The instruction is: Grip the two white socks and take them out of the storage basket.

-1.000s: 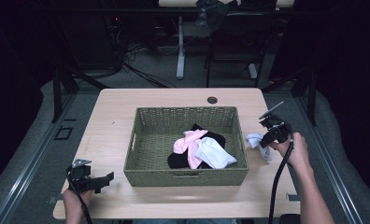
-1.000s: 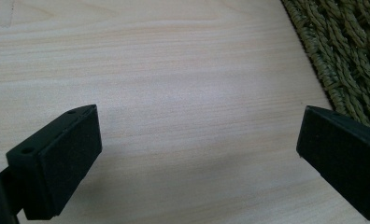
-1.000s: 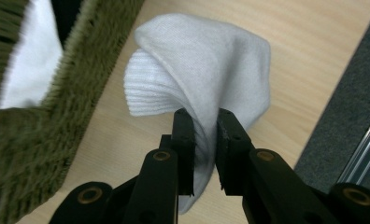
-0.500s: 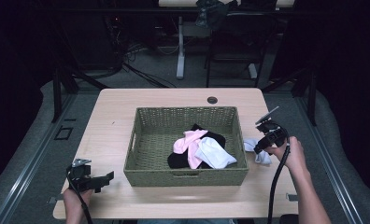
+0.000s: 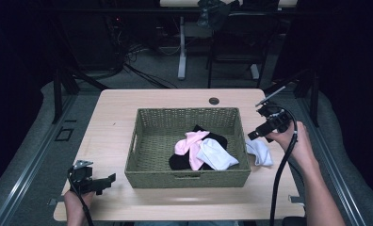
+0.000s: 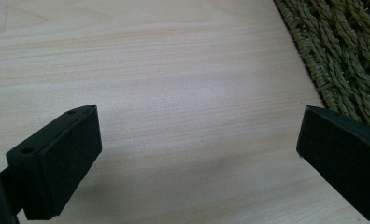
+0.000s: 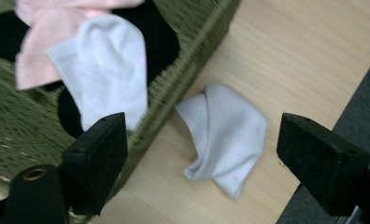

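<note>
White sock [image 5: 260, 153] on desk [image 5: 114, 122], at basket's [image 5: 142, 141] 3 o'clock.
Right hand-held gripper [image 5: 253, 135] above it, jaws just spread, empty (left hand-held gripper [image 5: 110, 179] also spread).

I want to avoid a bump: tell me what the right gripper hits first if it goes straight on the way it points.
Probably the white sock on the table beside the basket. The right gripper has just been opening, with nothing between its jaws, and that sock lies in its line. Depth is unclear.

You have soft knit cloth in the white sock [image 7: 223, 140], rough woven wicker in the basket [image 5: 184, 179], and smooth matt wood on the surface [image 5: 114, 117].
</note>
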A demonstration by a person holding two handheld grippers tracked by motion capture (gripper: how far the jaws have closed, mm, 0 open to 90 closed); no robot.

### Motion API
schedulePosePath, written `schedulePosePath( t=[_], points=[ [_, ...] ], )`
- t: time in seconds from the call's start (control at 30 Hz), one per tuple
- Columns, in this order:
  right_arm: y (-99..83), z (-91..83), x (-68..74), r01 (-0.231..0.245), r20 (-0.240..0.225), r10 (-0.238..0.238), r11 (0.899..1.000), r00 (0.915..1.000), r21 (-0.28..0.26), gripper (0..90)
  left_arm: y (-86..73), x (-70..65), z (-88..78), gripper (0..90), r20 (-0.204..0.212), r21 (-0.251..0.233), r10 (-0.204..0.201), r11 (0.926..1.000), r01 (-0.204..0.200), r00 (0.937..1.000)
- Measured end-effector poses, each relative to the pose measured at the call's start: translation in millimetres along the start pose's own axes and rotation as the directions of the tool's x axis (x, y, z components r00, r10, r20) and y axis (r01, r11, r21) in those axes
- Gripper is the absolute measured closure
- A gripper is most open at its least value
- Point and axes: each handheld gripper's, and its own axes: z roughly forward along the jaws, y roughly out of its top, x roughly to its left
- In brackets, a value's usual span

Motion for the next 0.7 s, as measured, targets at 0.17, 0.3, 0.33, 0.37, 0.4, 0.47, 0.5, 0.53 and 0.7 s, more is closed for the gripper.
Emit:
schedulePosePath(
  t=[0.17,0.3,0.33,0.37,0.4,0.47,0.5,0.53,0.7],
  points=[
    [22.1,-7.6,20.2,0.068,-0.014,-0.068,0.997,0.9976,-0.027,13.1,-0.9,1.6,-1.1,0.3,-0.003,-0.001,-0.003,1.0,0.003,1.0],
    [36.8,-6.2,37.8,0.126,-0.026,-0.126,0.992,0.9916,-0.023,9.3,-0.2,2.7,-0.9,0.3,0.0,0.004,-0.006,1.0,0.006,1.0],
    [40.2,-4.6,42.0,0.137,-0.027,-0.138,0.99,0.9901,-0.022,8.8,-0.2,2.7,-0.9,0.3,0.0,0.004,-0.006,1.0,0.006,1.0],
    [43.3,-2.6,46.2,0.14,-0.036,-0.141,0.99,0.9893,-0.026,8.1,0.8,2.2,0.4,0.3,0.006,0.006,-0.003,1.0,0.003,1.0],
    [43.3,-2.6,46.2,0.14,-0.036,-0.141,0.99,0.9893,-0.026,8.1,0.8,2.2,0.4,0.3,0.006,0.006,-0.003,1.0,0.003,1.0],
    [48.9,1.8,53.1,0.162,-0.046,-0.163,0.986,0.9856,-0.026,6.8,1.1,0.7,1.6,0.3,0.004,0.003,0.0,1.0,0.0,1.0],
    [53.7,8.5,60.7,0.168,-0.057,-0.169,0.986,0.984,-0.022,4.4,1.8,0.1,1.9,0.3,0.006,-0.001,0.004,1.0,-0.004,1.0],
    [53.7,8.5,60.7,0.168,-0.057,-0.169,0.986,0.984,-0.022,4.4,1.8,0.1,1.9,0.3,0.006,-0.001,0.004,1.0,-0.004,1.0],
    [65.4,29.0,78.2,0.194,-0.086,-0.194,0.981,0.9773,-0.006,1.0,3.1,-0.3,3.3,0.3,0.012,0.002,0.006,1.0,-0.006,0.9999]
  ],
)
